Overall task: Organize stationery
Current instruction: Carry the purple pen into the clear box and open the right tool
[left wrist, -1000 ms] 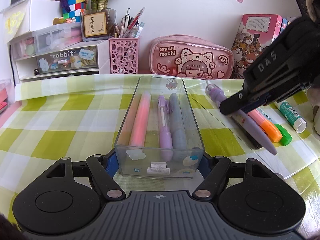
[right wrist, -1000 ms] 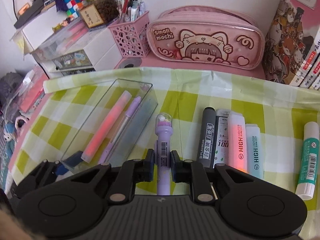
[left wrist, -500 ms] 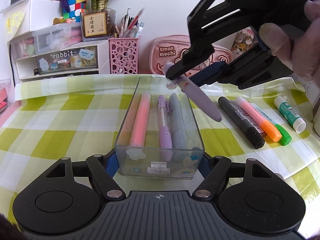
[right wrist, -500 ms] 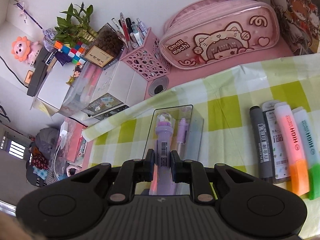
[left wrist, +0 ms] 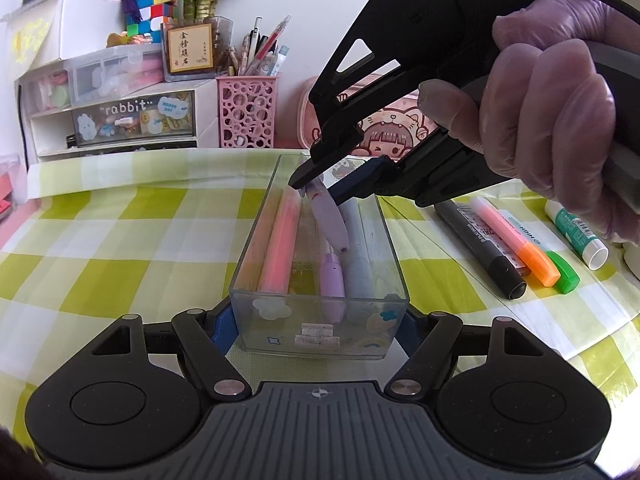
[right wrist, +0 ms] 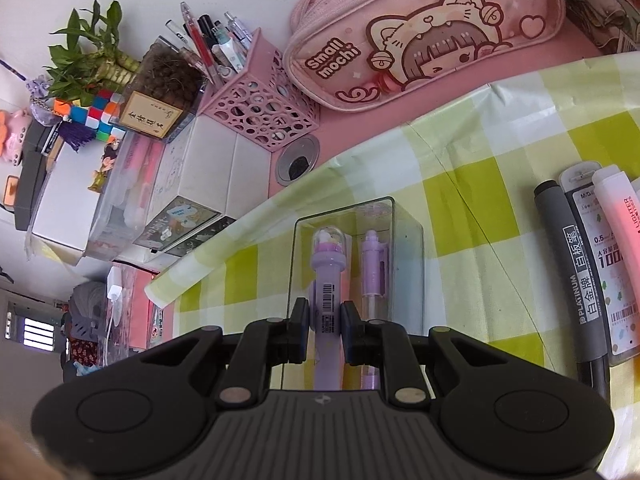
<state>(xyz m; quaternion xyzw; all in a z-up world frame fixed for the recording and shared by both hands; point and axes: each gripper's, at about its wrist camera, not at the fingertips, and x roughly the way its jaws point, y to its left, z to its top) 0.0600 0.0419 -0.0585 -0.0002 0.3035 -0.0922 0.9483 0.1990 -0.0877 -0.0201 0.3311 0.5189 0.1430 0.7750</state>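
A clear plastic box point(left wrist: 320, 332) sits on the checked cloth, held at its near end by my left gripper point(left wrist: 318, 326), which is shut on it. Inside lie a pink highlighter point(left wrist: 280, 244), a small purple pen point(left wrist: 332, 280) and a grey-blue pen point(left wrist: 360, 248). My right gripper point(right wrist: 325, 320) is shut on a purple pen with a dome cap point(right wrist: 327, 276), held tilted over the box point(right wrist: 408, 240); it shows in the left wrist view point(left wrist: 330, 220) with its tip down inside the box.
To the right of the box lie a grey marker point(left wrist: 476, 244), an orange highlighter point(left wrist: 516, 240), a green highlighter point(left wrist: 560, 276) and a glue stick point(left wrist: 576, 232). Behind stand a pink pen holder point(left wrist: 246, 112), a pink pencil case point(right wrist: 424, 32) and drawer units point(left wrist: 120, 120).
My right gripper has carried the purple dome-cap pen from beside the markers leftwards and lowered it into the box. The left gripper and box have not moved.
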